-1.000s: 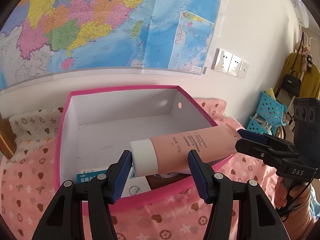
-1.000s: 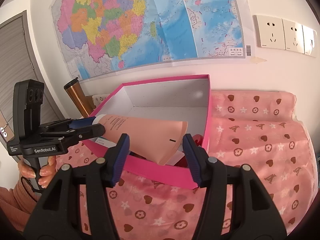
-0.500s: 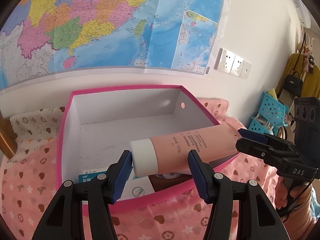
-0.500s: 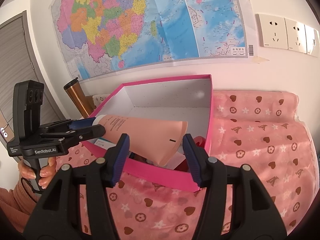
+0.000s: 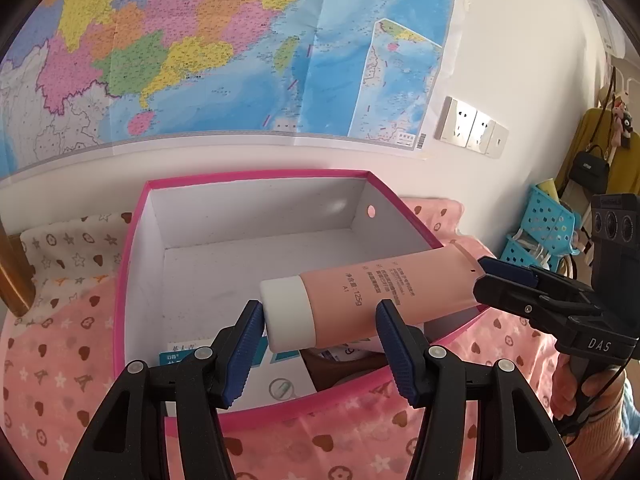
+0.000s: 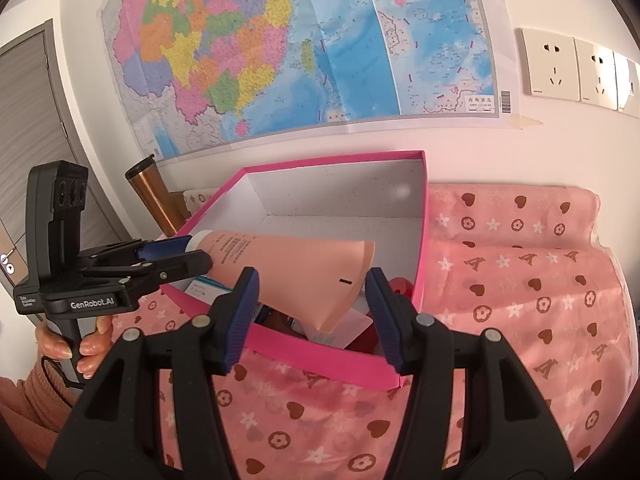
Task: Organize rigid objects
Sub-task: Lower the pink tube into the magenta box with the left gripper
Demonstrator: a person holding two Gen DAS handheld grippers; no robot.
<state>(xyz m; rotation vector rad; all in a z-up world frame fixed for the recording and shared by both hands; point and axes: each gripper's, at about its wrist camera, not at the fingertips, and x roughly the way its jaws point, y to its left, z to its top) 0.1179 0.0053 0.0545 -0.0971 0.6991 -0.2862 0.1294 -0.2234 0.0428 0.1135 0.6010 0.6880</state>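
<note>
Tube point(image 5: 372, 300) is held at both ends over the box point(image 5: 132, 300) front edge — cap clamped by left gripper point(image 5: 320, 344), crimped end by right gripper point(image 6: 308, 304); cartons point(image 5: 280, 376) lie inside.

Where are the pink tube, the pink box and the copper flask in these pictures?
pink tube point(image 5: 384, 296): left wrist view, on its printed body, past the white cap.
pink box point(image 5: 256, 174): left wrist view, on the far rim.
copper flask point(image 6: 154, 196): right wrist view, on its shiny side, below the dark lid.
</note>
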